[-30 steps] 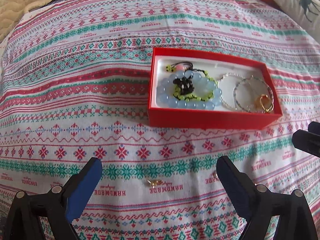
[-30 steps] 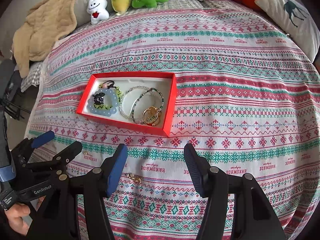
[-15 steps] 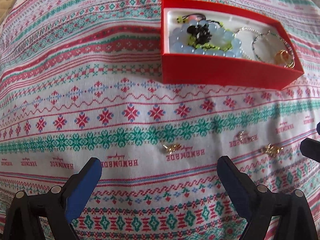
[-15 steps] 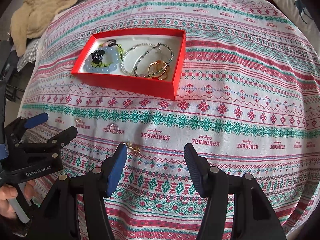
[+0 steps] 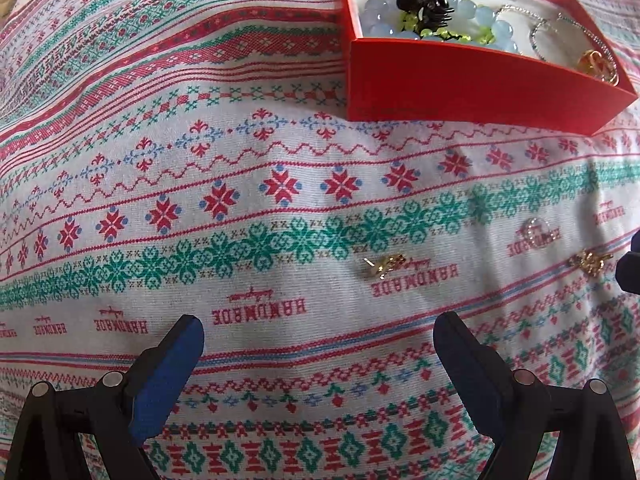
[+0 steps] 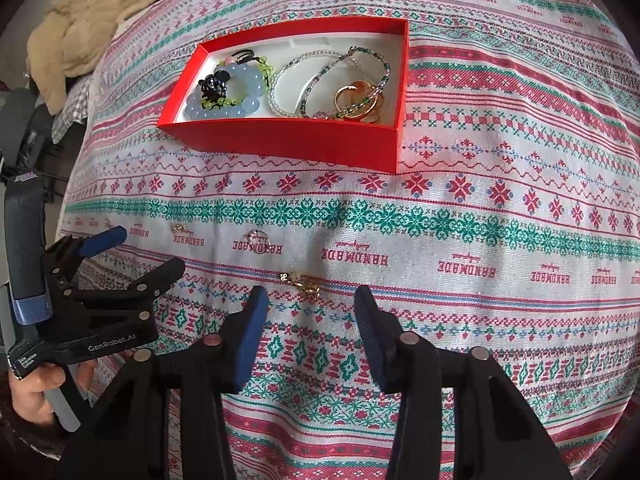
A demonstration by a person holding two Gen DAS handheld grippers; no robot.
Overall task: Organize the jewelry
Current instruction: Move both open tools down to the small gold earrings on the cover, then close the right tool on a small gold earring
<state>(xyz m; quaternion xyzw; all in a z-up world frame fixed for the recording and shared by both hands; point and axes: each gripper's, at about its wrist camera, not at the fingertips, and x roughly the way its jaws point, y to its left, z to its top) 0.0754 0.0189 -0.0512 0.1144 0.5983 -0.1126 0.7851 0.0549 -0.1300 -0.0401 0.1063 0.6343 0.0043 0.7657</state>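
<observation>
Blue-padded black plastic fingers of the right gripper (image 6: 310, 320) stand partly apart over the patterned cloth, having just narrowed; nothing is pressed between them. A small gold knotted earring (image 6: 304, 281) lies on the cloth just beyond the gap, nearer the left pad, untouched.

Blue-padded black fingers of the left gripper (image 5: 318, 344) stand wide apart, holding nothing. Ahead of its gap, toward the right finger, lies a second small gold earring with a post (image 5: 383, 266). Further off to the right of that jaw: a thin silver ring set with clear stones (image 5: 534, 229), and beyond it the knotted gold earring, just beside the dark tip of the other gripper at the frame edge.

Woven cotton bedspread (image 6: 480, 240), white ground with red snowflake bands, green floral bands and "HANDMADE" lettering, carries all items.

Far beyond both jaws: a red rectangular cardboard box (image 6: 288, 140) with white lining. Contents, left to right from the right wrist view: pale blue bead bracelet (image 6: 244, 106) with a black charm and yellow-green cord on top; two thin beaded bangles, clear and green (image 6: 320, 80); gold rings (image 6: 356, 100) in the right-hand end.

Farthest left: a beige fleece blanket (image 6: 88, 24). A hand (image 6: 36, 384) holds the left gripper's handle.
</observation>
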